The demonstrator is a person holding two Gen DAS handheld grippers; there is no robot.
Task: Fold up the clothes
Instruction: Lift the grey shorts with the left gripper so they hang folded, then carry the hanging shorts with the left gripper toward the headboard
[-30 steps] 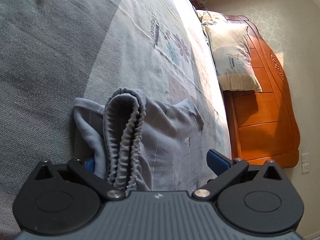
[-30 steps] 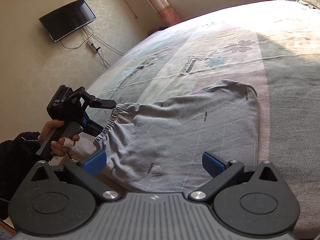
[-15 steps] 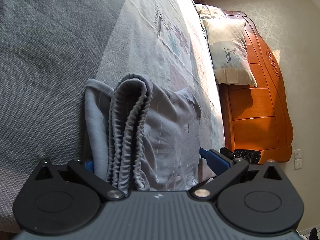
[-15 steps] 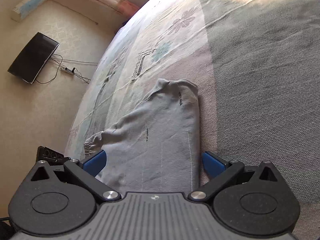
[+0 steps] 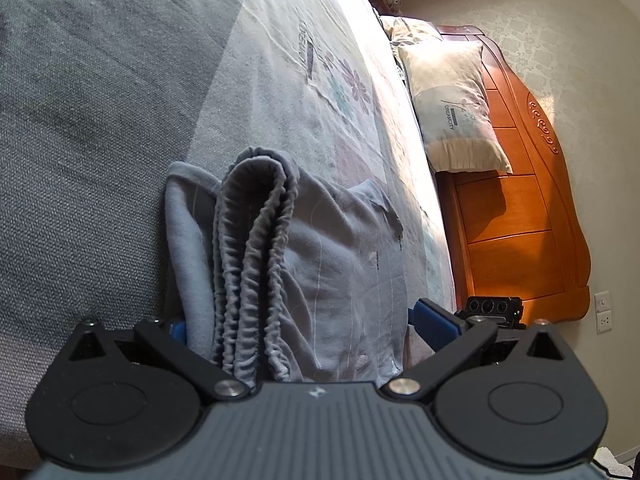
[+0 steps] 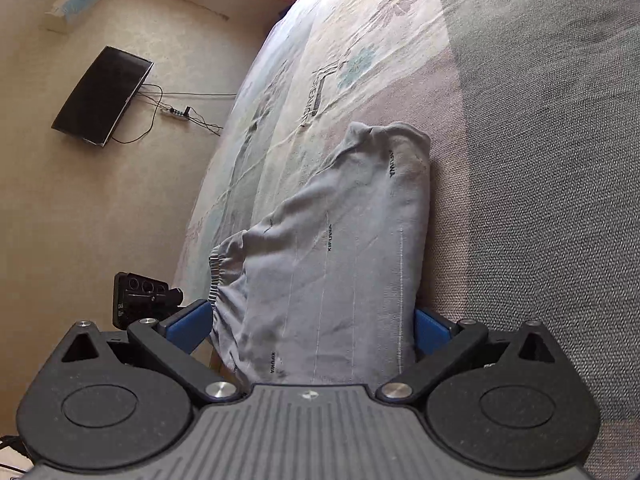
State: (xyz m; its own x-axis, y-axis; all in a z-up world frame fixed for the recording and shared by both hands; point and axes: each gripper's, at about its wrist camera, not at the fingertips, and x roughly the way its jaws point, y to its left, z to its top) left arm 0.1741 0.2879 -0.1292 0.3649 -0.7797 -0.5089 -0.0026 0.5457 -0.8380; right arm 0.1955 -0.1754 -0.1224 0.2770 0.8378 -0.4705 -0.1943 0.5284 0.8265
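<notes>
Grey shorts (image 5: 340, 264) with a ruched elastic waistband (image 5: 256, 248) lie on the bed, folded so the waistband stands doubled in the left wrist view. My left gripper (image 5: 304, 322) is open, its blue pads (image 5: 432, 316) spread wide on either side of the waistband end. In the right wrist view the shorts (image 6: 344, 248) stretch away from me, with the waistband at the left. My right gripper (image 6: 310, 324) is open too, and the near edge of the cloth sits between its fingers (image 6: 188, 320). Each gripper shows at the edge of the other's view.
The bed sheet (image 5: 304, 64) has a grey band (image 6: 560, 160) and a pale floral panel. A pillow (image 5: 452, 112) leans on the wooden headboard (image 5: 528, 208). A wall TV (image 6: 102, 96) and a power strip (image 6: 176, 112) hang beyond the bed's edge.
My right gripper swung round and came in low over the shorts' near edge, so it now shows in the left wrist view. The left gripper barely moved. Both stayed open.
</notes>
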